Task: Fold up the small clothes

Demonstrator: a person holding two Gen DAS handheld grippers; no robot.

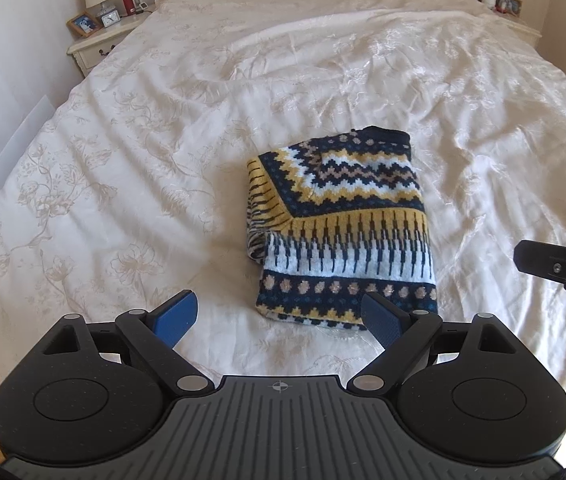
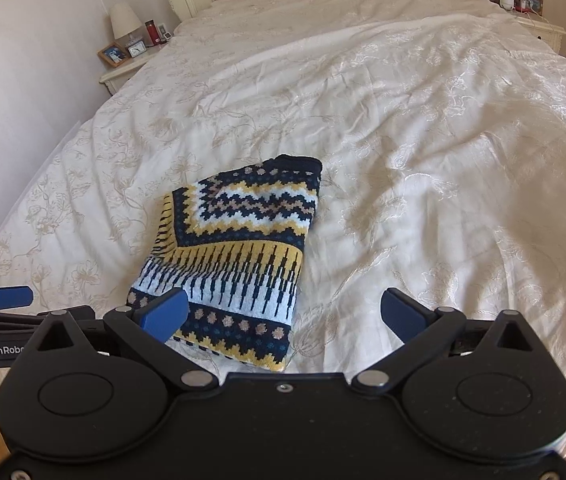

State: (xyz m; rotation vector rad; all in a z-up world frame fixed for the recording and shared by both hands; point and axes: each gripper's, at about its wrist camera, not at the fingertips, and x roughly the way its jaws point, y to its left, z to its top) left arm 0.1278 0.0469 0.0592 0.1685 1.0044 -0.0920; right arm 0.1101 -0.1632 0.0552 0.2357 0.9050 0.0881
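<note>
Knitted sweater point(image 1: 343, 236), patterned in navy, yellow, white and tan zigzags, lies folded into a compact block on a cream floral bedspread point(image 1: 123, 184), towards the foot of a large bed. A navy collar or hem shows at its far edge, and on its left side looser layers bulge out from under the top fold.

Both handheld tools hover above the near end of the bed, holding nothing. The left gripper point(image 1: 279, 316) has its blue-padded fingers spread wide, with the right-hand pad showing over the sweater's near right corner; whether it touches the knit cannot be told. The right gripper point(image 2: 283, 316) is spread just as wide, positioned right of the left one, its left pad showing over the near edge of the sweater. From the left wrist view, only part of the right gripper shows at the right edge.

At the head of the bed, a bedside table point(image 1: 99, 40) holds a lamp, a clock, a framed picture and a red bottle.

The fold looks nearly or fully done. The main risk is that a pad low over the near edge snags the loose knit as it moves and drags the top layer open. The bulging left side could also slump if the soft bedding is pressed down nearby.
</note>
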